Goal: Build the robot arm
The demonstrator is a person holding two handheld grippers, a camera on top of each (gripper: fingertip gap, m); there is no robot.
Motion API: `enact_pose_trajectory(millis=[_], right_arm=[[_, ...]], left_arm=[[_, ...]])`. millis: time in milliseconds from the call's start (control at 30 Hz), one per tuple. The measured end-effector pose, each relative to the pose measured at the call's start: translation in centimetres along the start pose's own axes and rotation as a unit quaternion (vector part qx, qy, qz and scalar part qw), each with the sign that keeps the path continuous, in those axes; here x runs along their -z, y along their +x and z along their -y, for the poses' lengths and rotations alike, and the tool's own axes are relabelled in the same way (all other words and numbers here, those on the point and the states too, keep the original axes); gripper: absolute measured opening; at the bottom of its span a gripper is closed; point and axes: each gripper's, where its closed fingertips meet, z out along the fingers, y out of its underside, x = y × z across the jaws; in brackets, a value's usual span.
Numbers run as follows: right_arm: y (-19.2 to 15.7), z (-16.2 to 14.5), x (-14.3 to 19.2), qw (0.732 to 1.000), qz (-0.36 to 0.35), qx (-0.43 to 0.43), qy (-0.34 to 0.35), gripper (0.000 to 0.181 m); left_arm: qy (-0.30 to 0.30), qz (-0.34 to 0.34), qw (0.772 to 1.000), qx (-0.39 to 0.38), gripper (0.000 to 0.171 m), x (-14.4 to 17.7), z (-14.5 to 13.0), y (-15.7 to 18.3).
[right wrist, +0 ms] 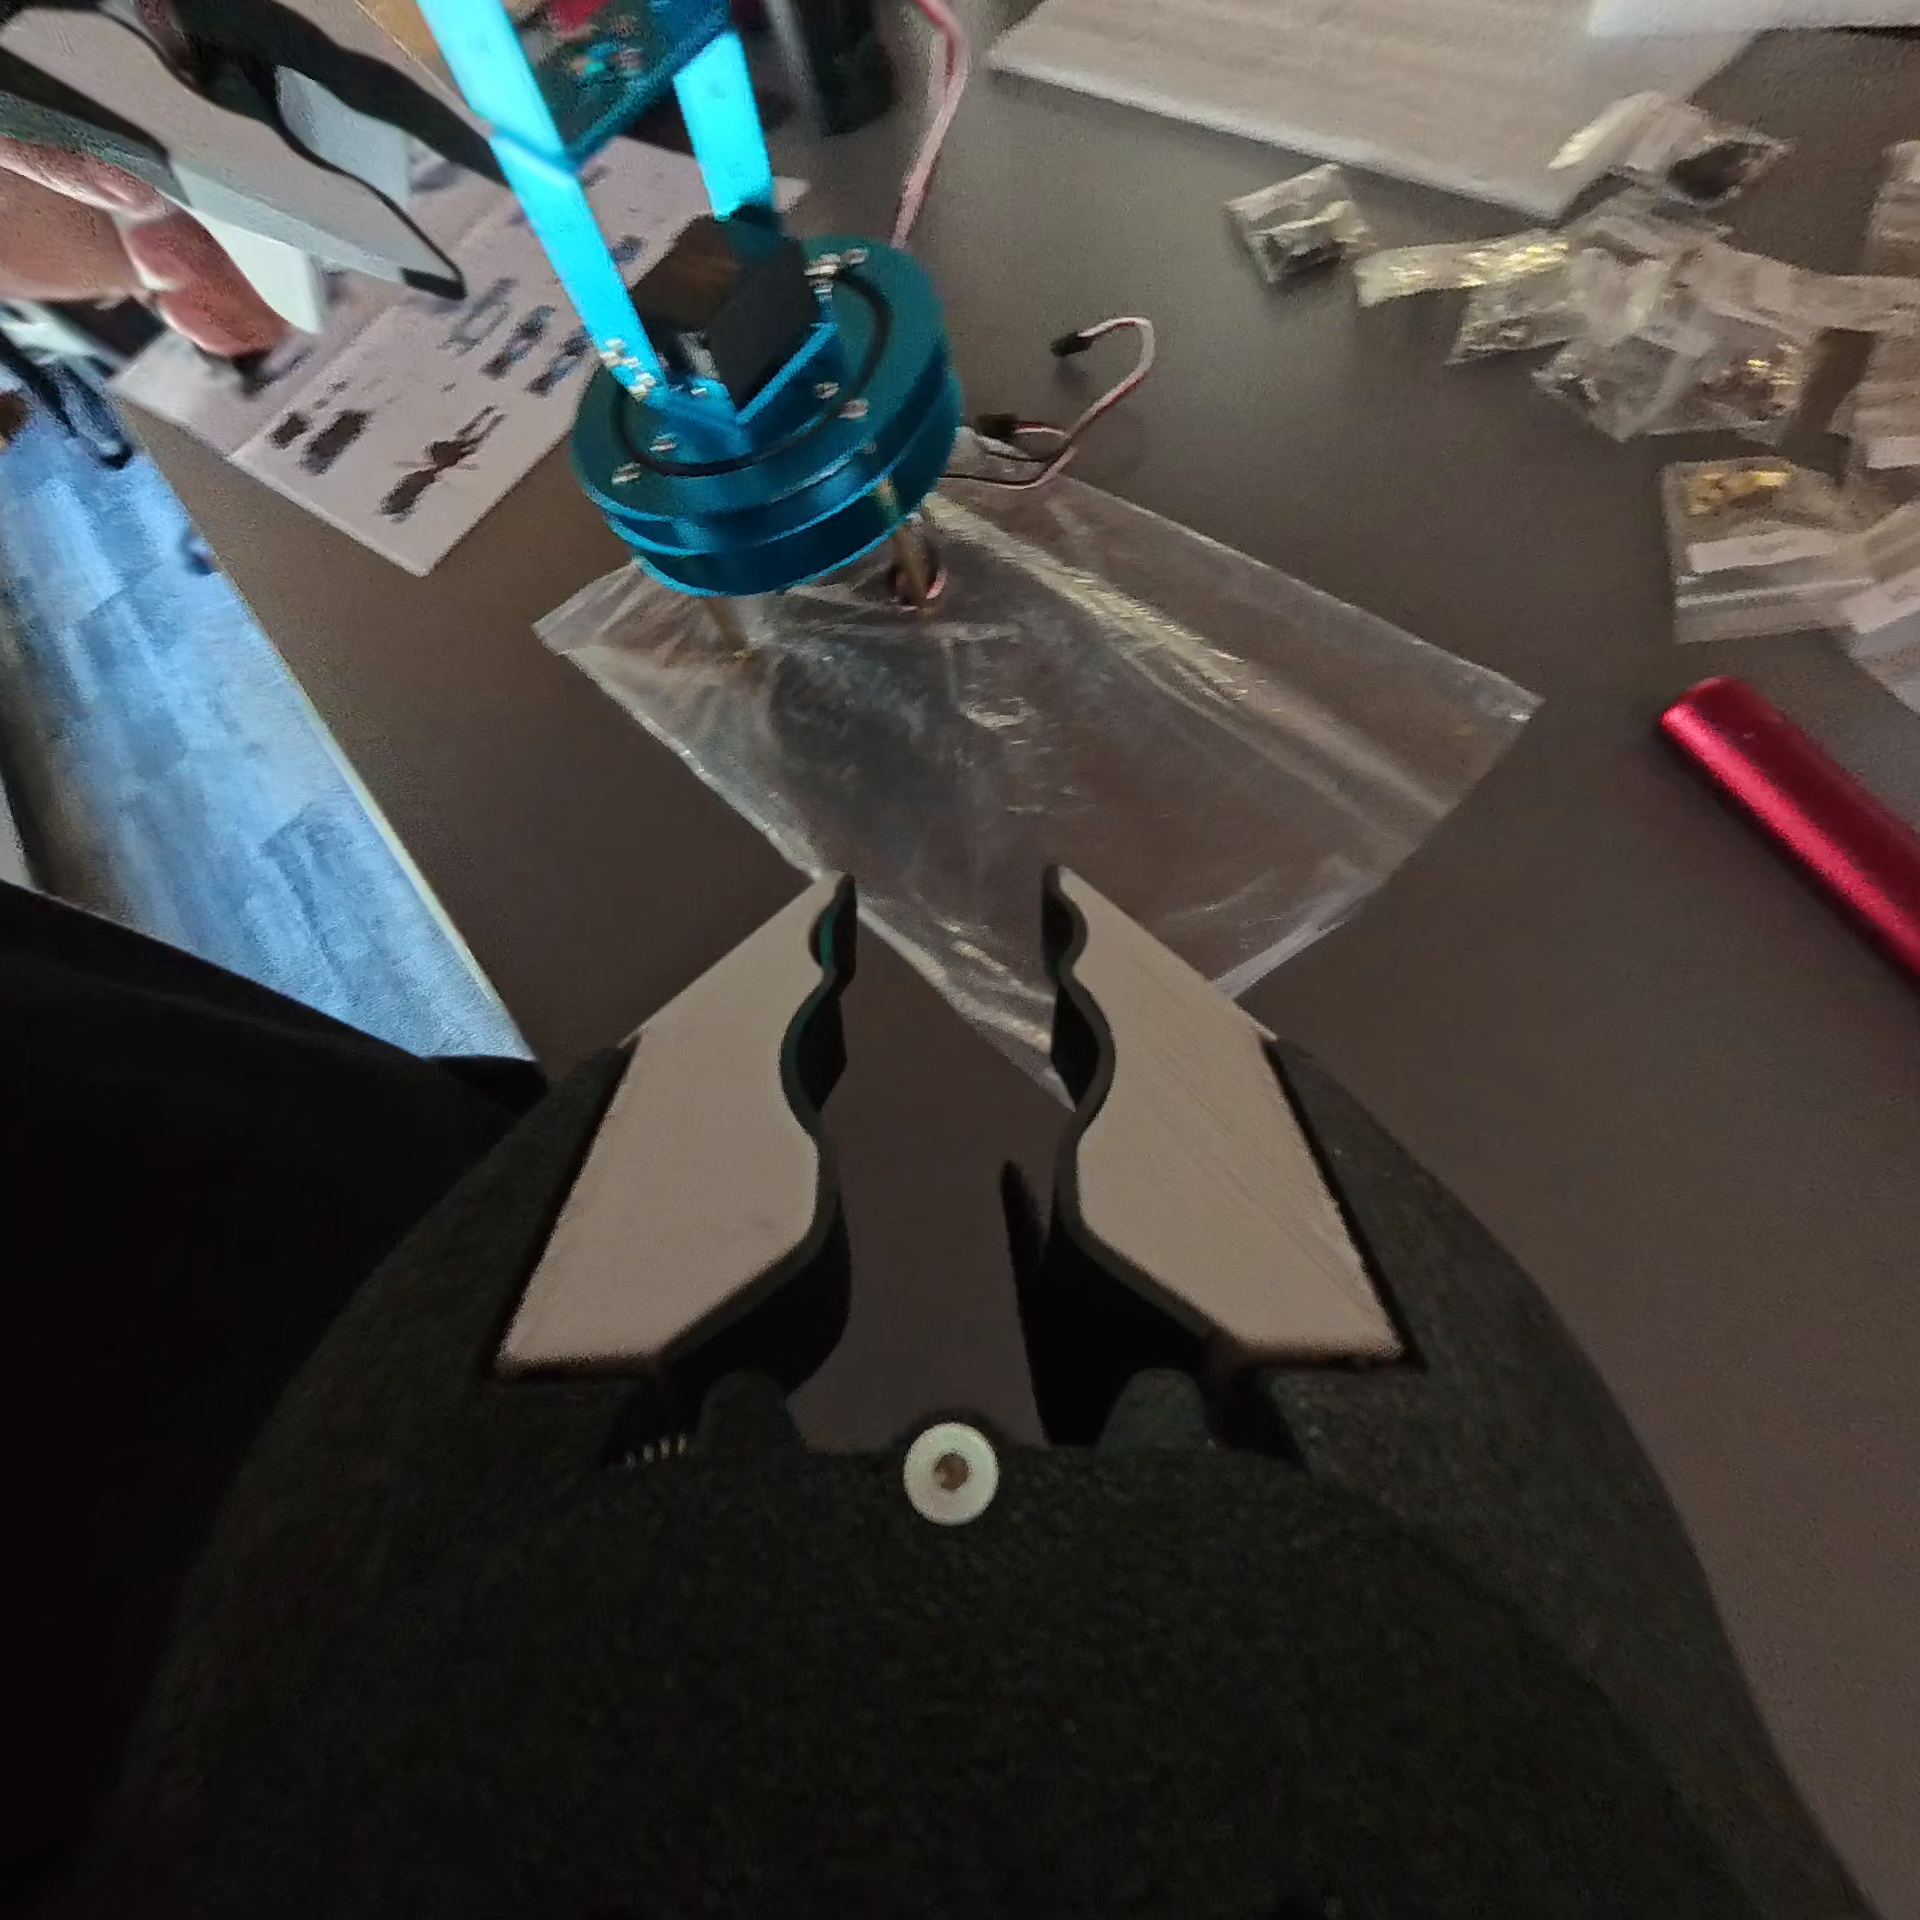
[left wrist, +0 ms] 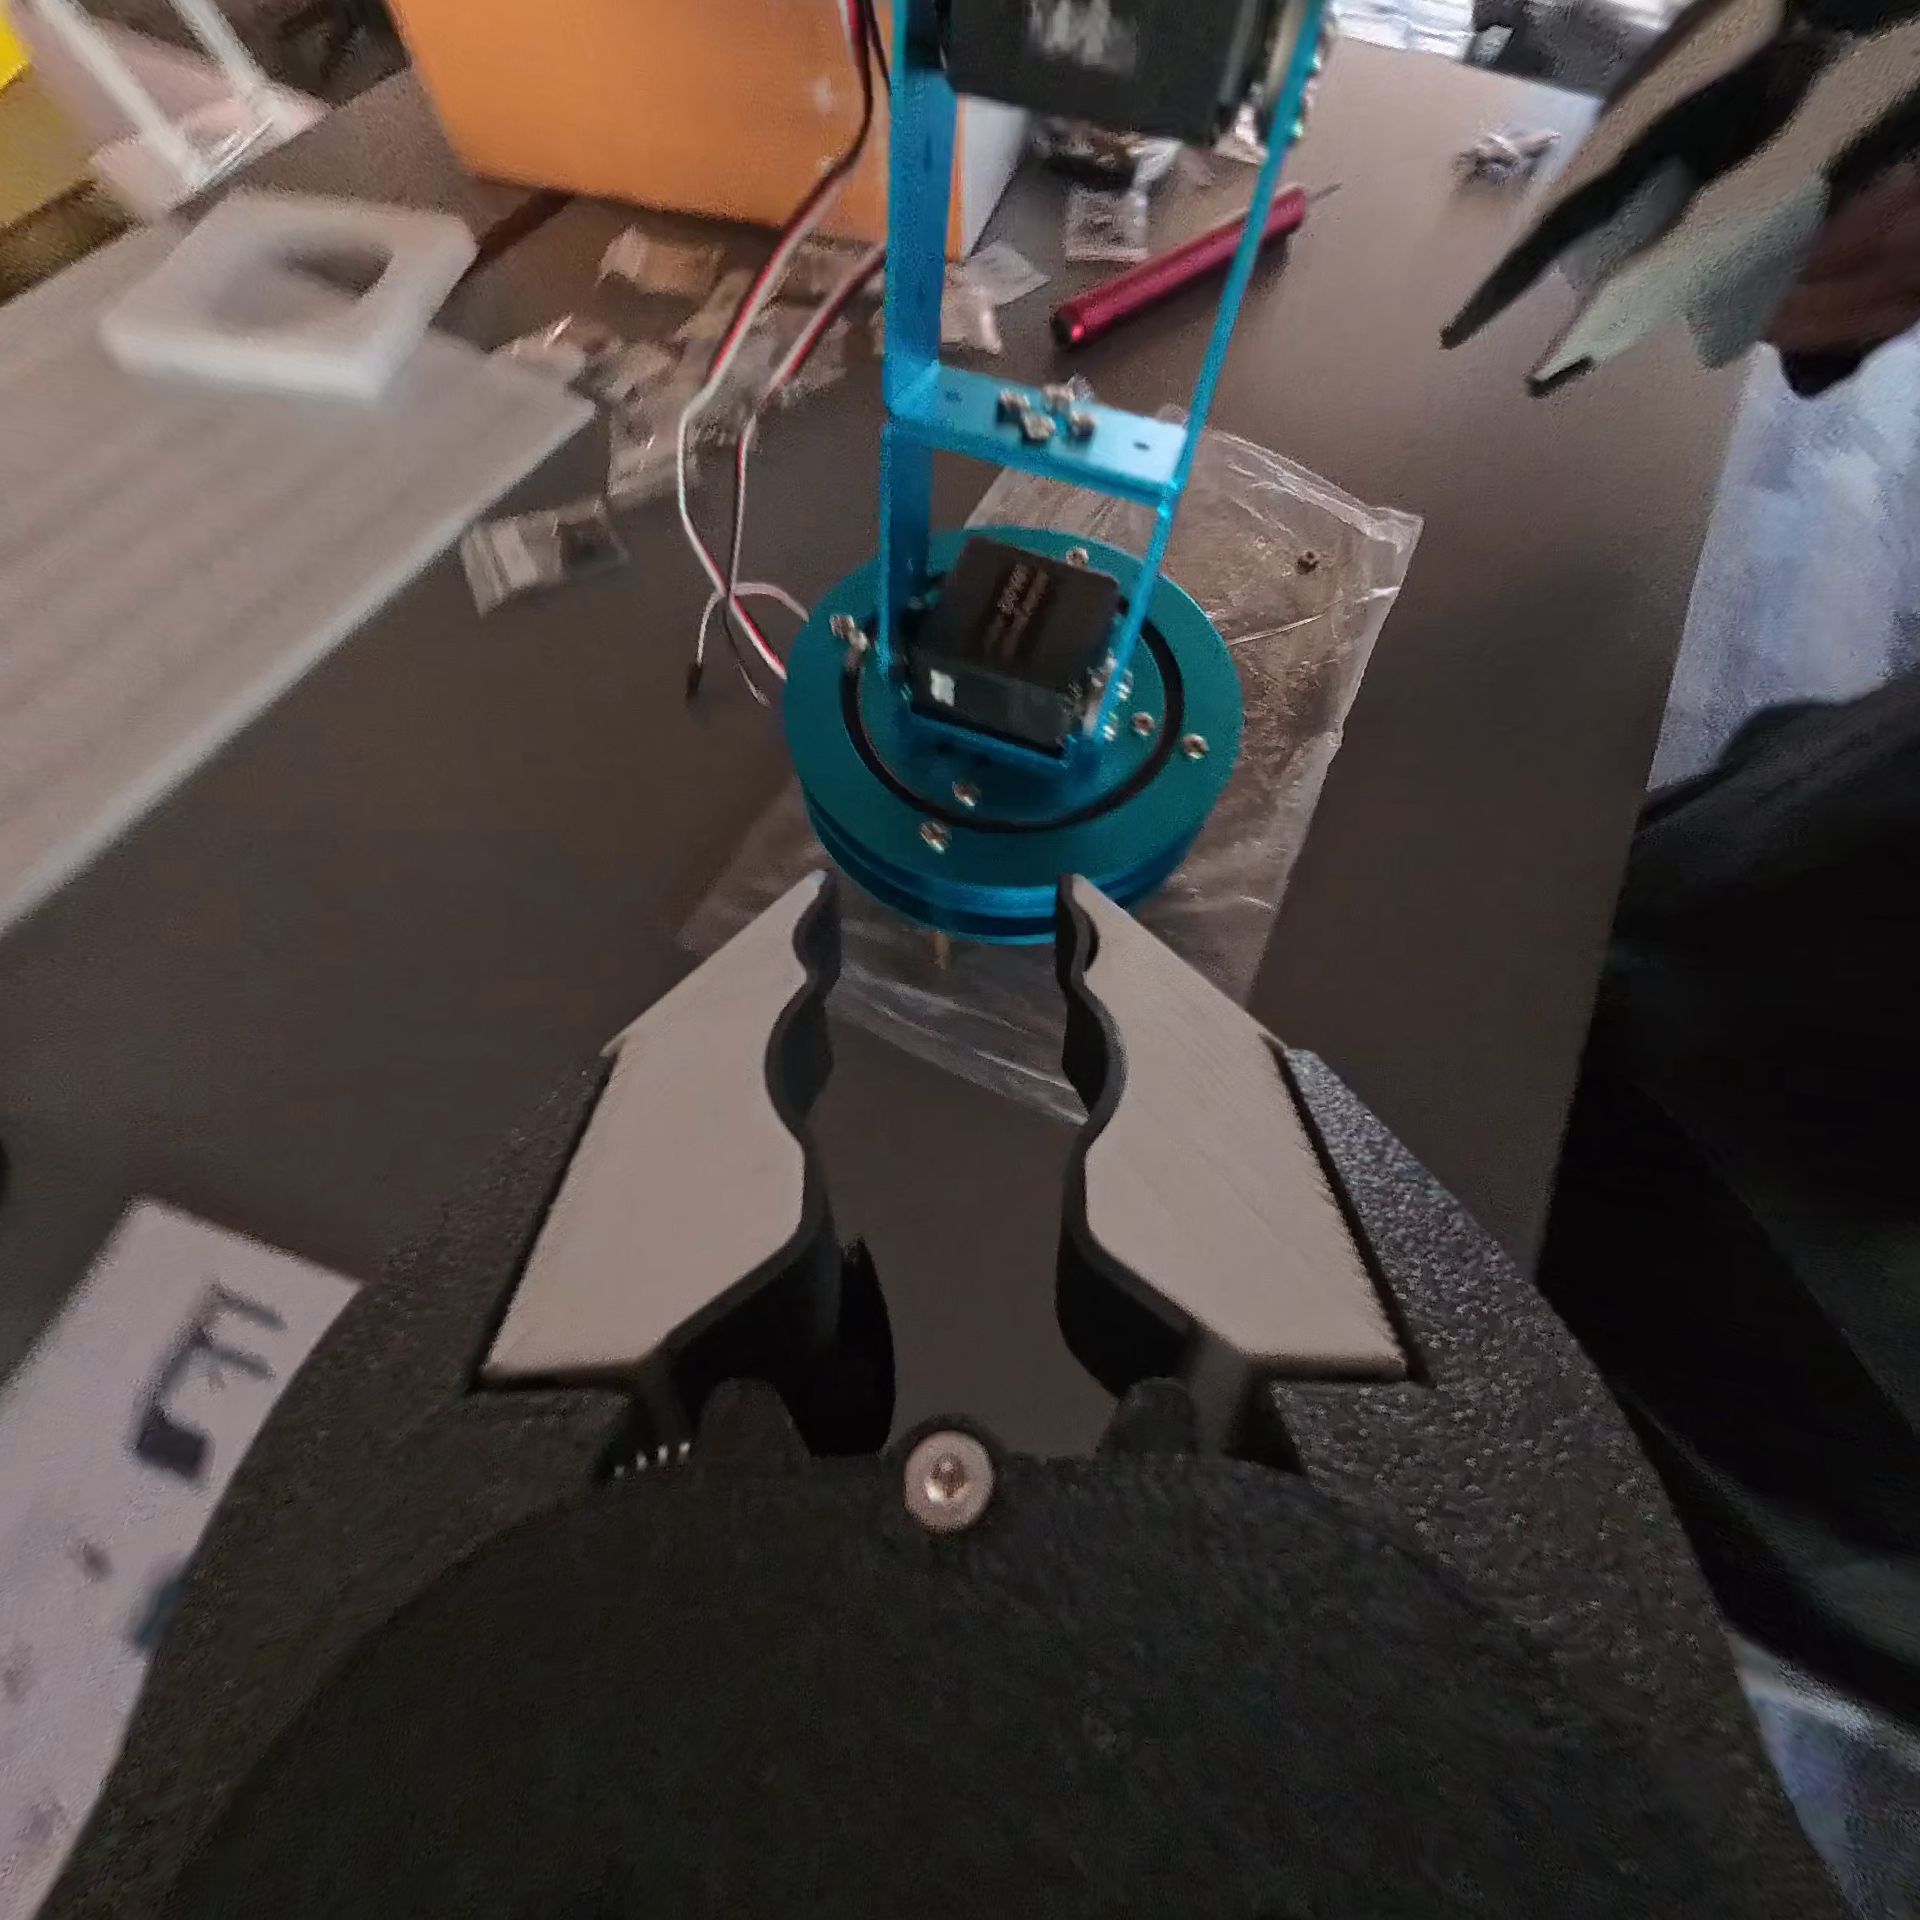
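Note:
A small blue metal arm assembly stands on thin brass legs on a clear plastic bag (left wrist: 1288,582). Its round blue base (left wrist: 1013,831) carries a black servo (left wrist: 1013,644) and blue upright brackets (left wrist: 914,312). My left gripper (left wrist: 945,894) is open and empty, its fingertips just short of the base's near rim. My right gripper (right wrist: 948,883) is open and empty, over the near corner of the bag (right wrist: 1091,748), with the base (right wrist: 769,457) farther ahead to the left. Each gripper shows in the other's view: the right one (left wrist: 1662,208), the left one (right wrist: 312,197).
Servo wires (left wrist: 743,488) trail behind the base on the dark table (left wrist: 364,831). A red metal tool (right wrist: 1808,821) lies to the right, with several small bags of parts (right wrist: 1662,301) behind it. There is an orange box (left wrist: 665,94), a white tray (left wrist: 291,301) and printed sheets (right wrist: 416,416). My right fingertips sit around 25 centimetres from my left ones.

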Motion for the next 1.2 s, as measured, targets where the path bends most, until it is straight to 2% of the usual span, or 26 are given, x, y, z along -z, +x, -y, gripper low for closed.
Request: enact_pose_trajectory(millis=[133, 333, 500, 633, 700, 933, 1200], right_arm=[[1.2, 0.4, -0.3, 0.998, -0.06, -0.036, -0.01, 0.032], [1.1, 0.0, 0.7, 0.985, -0.128, -0.117, -0.014, 0.03], [0.3, 0.3, 1.4, 0.973, -0.172, -0.152, -0.005, 0.028], [-0.5, -0.1, 1.4, 0.965, -0.188, -0.18, 0.002, 0.026], [-0.9, -0.4, 1.4, 0.963, -0.196, -0.187, 0.001, 0.025], [-1.7, -1.5, 1.2, 0.957, -0.202, -0.211, 0.002, 0.024], [-2.7, -2.2, 0.6, 0.958, -0.189, -0.218, -0.005, 0.022]], left_arm=[[0.01, -0.11, 0.989, -0.098, 0.026, -2.3, 1.8, -2.3], [0.031, -0.233, 0.937, -0.257, 0.028, -5.9, 2.7, -3.7], [0.046, -0.309, 0.9, -0.305, 0.029, -8.0, 3.0, -3.0], [0.042, -0.361, 0.877, -0.313, 0.026, -8.5, 2.7, -2.4], [0.042, -0.375, 0.871, -0.316, 0.026, -8.6, 2.8, -2.3], [0.048, -0.382, 0.855, -0.348, 0.007, -8.4, 2.4, -2.3], [0.023, -0.374, 0.87, -0.32, 0.007, -8.6, 2.4, -2.3]])
